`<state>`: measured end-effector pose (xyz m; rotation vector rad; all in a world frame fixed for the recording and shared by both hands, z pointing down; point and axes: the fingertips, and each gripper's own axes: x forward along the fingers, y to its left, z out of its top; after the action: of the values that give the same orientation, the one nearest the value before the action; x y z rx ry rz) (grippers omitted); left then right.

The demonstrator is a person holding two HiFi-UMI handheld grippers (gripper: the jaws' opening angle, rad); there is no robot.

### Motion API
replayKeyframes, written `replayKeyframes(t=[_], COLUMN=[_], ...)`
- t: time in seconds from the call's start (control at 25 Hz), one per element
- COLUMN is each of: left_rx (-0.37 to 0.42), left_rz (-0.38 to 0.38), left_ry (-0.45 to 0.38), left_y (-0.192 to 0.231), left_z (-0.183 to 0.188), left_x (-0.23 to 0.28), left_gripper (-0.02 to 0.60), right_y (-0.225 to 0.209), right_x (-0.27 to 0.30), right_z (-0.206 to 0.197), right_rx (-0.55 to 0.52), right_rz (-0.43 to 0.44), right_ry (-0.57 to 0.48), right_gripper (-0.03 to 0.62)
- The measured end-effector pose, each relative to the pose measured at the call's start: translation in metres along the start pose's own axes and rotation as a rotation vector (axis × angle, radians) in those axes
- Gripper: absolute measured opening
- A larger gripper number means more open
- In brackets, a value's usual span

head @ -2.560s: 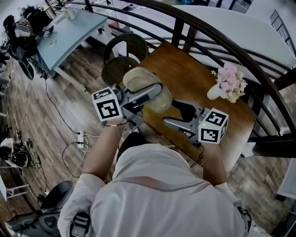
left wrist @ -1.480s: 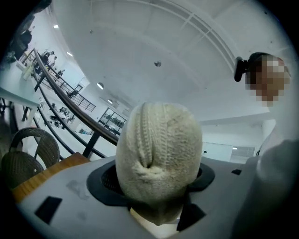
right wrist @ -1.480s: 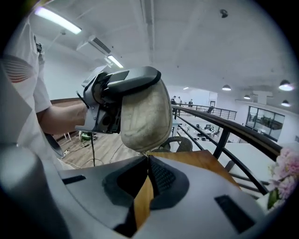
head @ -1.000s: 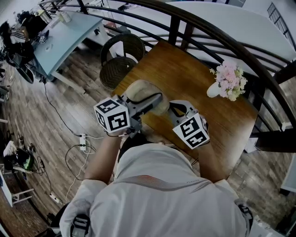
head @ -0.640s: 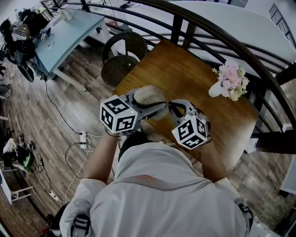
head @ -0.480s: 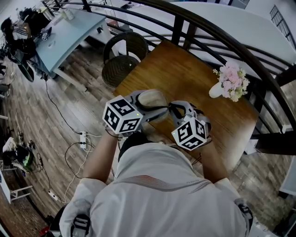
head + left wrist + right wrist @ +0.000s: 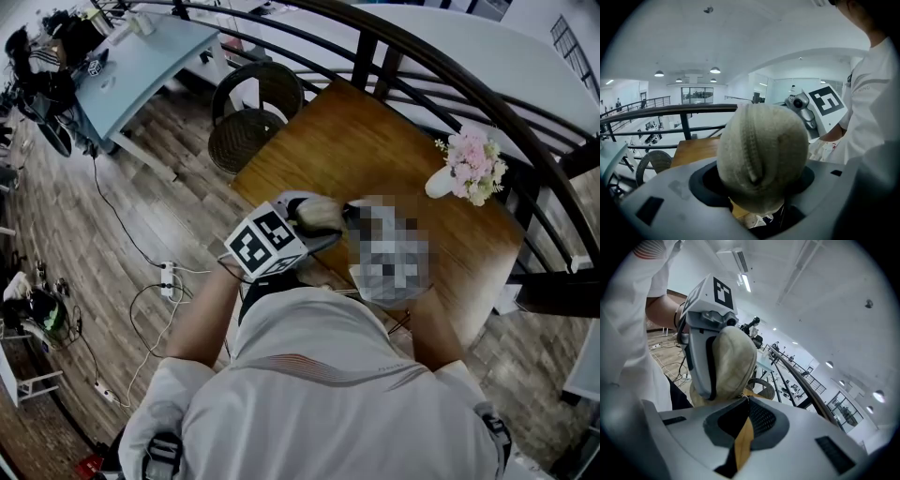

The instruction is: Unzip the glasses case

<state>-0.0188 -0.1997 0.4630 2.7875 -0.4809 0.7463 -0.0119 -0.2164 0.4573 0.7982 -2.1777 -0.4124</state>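
The glasses case (image 7: 761, 157), a beige felt pouch, sits clamped in the left gripper (image 7: 759, 197). Its jaws stand wide, one pad pressed on each flank of the case, and the rounded end points at that gripper's camera. The zip (image 7: 749, 150) runs down the middle of the case as a closed ridge. In the head view the case (image 7: 320, 213) is held off the surface, over the near edge of the wooden table (image 7: 375, 141) and just in front of the person's chest, with the left gripper's marker cube (image 7: 267, 246) beside it.

The right gripper (image 7: 746, 399) has its jaws fully together – only a thin slit between the pads, with the table's brown showing through. Its tips meet right at the lower end of the case (image 7: 733, 364), touching the fabric (whether they pinch the zip's tab cannot be made out).

Further back on the table stands a vase of pink flowers (image 7: 466, 167), well apart from the grippers – and a wicker chair (image 7: 247, 112) sits at the far left corner.
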Motion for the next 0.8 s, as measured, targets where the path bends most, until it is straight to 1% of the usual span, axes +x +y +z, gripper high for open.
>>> replayKeyframes(t=[0.08, 0.2, 0.32, 0.48, 0.68, 0.8], left_rx=[0.006, 0.075, 0.132, 0.161, 0.228, 0.264], left_rz=[0.005, 0.029, 0.065, 0.085, 0.107, 0.109], left_ry=[0.021, 0.103, 0.182, 0.266, 0.396, 0.481], left_y=[0.000, -0.002, 0.001, 0.003, 0.005, 0.004], left_z=[-0.007, -0.021, -0.035, -0.048, -0.067, -0.082], left_x=[0.004, 0.011, 0.017, 0.023, 0.029, 0.029], left_gripper=[0.287, 0.287, 0.287, 0.287, 0.287, 0.287], right_y=[-0.001, -0.003, -0.003, -0.001, 0.012, 0.025], right_x=[-0.001, -0.005, -0.007, -0.010, -0.013, -0.014], right_z=[0.001, 0.006, 0.013, 0.015, 0.020, 0.028], right_rx=[-0.010, -0.016, -0.055, -0.117, -0.201, -0.248], right_rz=[-0.009, -0.026, -0.038, -0.050, -0.030, -0.004], right_ry=[-0.006, -0.021, -0.027, -0.014, -0.009, -0.027], right_gripper=[0.051, 0.051, 0.051, 0.051, 0.051, 0.049])
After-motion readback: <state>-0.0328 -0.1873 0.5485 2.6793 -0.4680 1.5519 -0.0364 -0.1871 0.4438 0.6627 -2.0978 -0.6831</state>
